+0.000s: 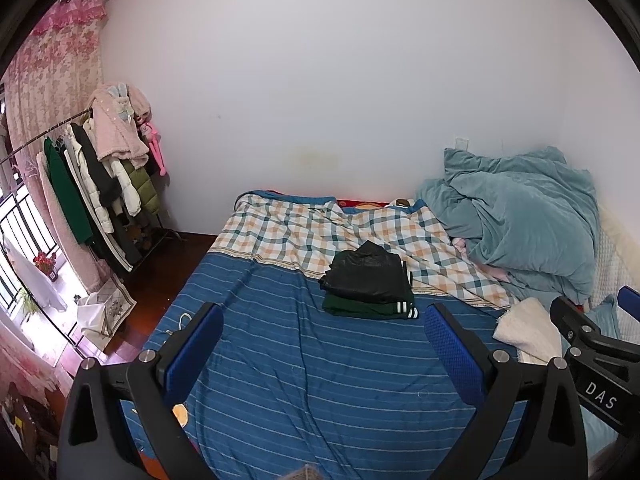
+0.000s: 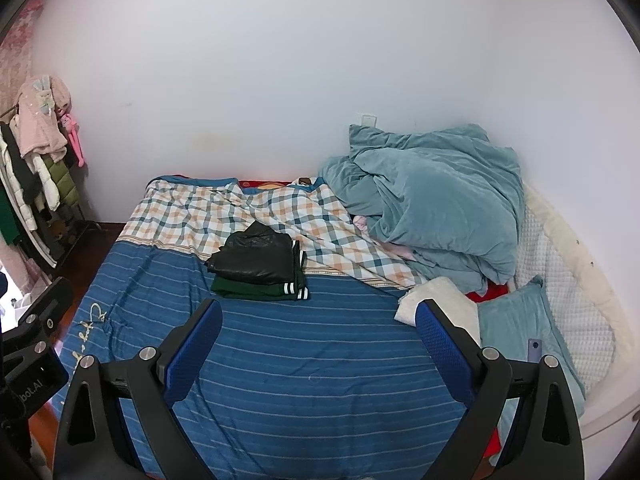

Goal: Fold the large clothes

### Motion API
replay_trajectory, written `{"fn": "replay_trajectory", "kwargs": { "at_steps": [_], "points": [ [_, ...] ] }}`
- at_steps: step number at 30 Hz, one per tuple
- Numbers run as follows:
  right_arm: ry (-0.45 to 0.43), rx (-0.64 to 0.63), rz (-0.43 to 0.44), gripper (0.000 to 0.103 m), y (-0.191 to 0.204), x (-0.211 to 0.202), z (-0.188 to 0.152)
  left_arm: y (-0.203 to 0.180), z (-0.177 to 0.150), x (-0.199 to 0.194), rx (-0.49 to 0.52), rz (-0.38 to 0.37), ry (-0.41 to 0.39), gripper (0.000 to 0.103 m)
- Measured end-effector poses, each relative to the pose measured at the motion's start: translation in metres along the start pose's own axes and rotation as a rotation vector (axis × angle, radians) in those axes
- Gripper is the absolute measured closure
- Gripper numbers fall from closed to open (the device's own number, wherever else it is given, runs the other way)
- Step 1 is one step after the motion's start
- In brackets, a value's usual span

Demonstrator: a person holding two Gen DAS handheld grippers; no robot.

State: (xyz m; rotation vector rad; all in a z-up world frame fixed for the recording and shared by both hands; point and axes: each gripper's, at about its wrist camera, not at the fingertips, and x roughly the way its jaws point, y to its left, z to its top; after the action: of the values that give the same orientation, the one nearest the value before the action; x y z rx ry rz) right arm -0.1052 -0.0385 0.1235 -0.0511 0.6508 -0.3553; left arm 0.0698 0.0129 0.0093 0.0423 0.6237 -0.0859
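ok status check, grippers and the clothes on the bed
Left gripper and right gripper open, empty, above the striped sheet. Black garment folded atop the green one. Nothing in the way.

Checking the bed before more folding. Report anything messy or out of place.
The teal plush duvet is heaped unfolded at the bed's right side, and the checked sheet lies rumpled. The folded black garment sits skewed on the folded green garment. Both grippers hold nothing.
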Motion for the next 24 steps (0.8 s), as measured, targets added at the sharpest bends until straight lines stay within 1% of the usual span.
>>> {"fn": "replay_trajectory", "kwargs": {
  "at_steps": [24],
  "points": [
    [-0.008, 0.002, 0.007, 0.004, 0.0084, -0.0070, 0.0017, 0.0026, 0.0009, -0.0045, 0.000, 0.013, -0.005, 0.000]
  ]
}}
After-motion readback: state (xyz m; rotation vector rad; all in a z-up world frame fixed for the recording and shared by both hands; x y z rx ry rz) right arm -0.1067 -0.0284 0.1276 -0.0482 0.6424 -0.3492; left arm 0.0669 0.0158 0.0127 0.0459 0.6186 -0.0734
